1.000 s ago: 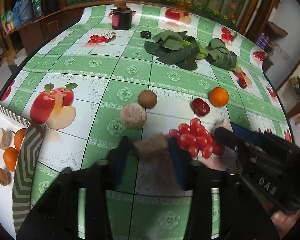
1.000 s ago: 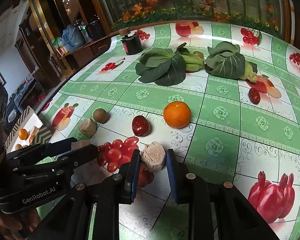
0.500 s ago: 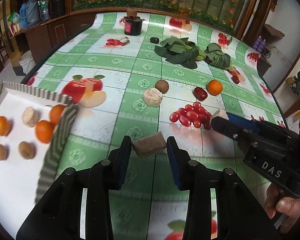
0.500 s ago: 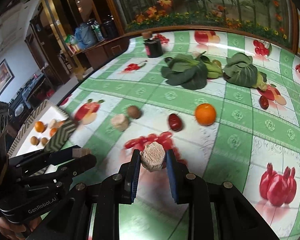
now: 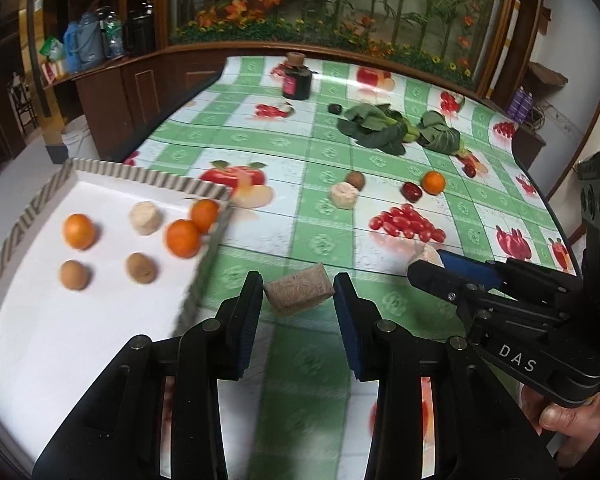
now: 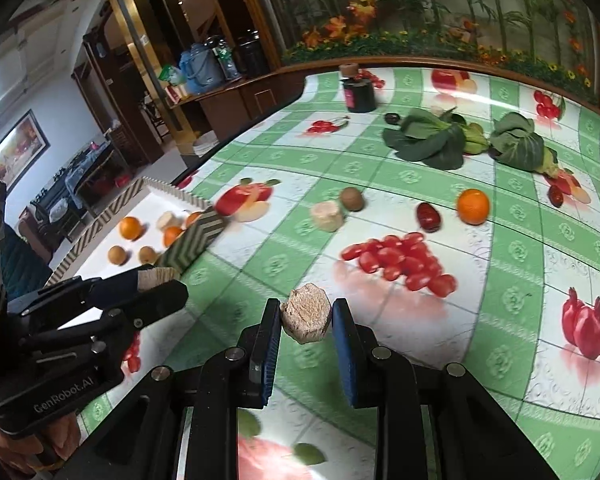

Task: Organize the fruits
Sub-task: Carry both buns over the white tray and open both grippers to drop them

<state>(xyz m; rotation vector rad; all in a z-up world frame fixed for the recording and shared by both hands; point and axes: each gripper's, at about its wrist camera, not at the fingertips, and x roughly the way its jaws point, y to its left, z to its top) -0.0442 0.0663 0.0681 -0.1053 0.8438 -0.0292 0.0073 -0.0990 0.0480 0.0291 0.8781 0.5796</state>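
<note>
My left gripper [image 5: 298, 294] is shut on a tan fruit chunk [image 5: 298, 294], held above the tablecloth just right of the white tray [image 5: 32, 320]. My right gripper [image 6: 306, 320] is shut on a second tan chunk [image 6: 306, 318], held above the cloth near the front. The tray holds three oranges [image 5: 182, 238], two brown kiwis [image 5: 140, 267] and a tan chunk [image 5: 145, 218]. On the table lie another tan chunk [image 5: 343, 196], a kiwi [image 5: 355, 180], a red date [image 5: 412, 191], an orange [image 5: 433, 182] and cherry tomatoes [image 5: 406, 222].
Leafy greens [image 5: 374, 130] and a dark jar [image 5: 297, 80] stand at the far side. A second date [image 6: 556, 196] lies far right. The tray has a raised striped rim [image 6: 192, 240]. A wooden counter [image 5: 112, 92] with bottles runs along the left.
Both grippers have lifted with their chunks and moved left and back towards the tray. The tray now fills more of the left wrist view.
</note>
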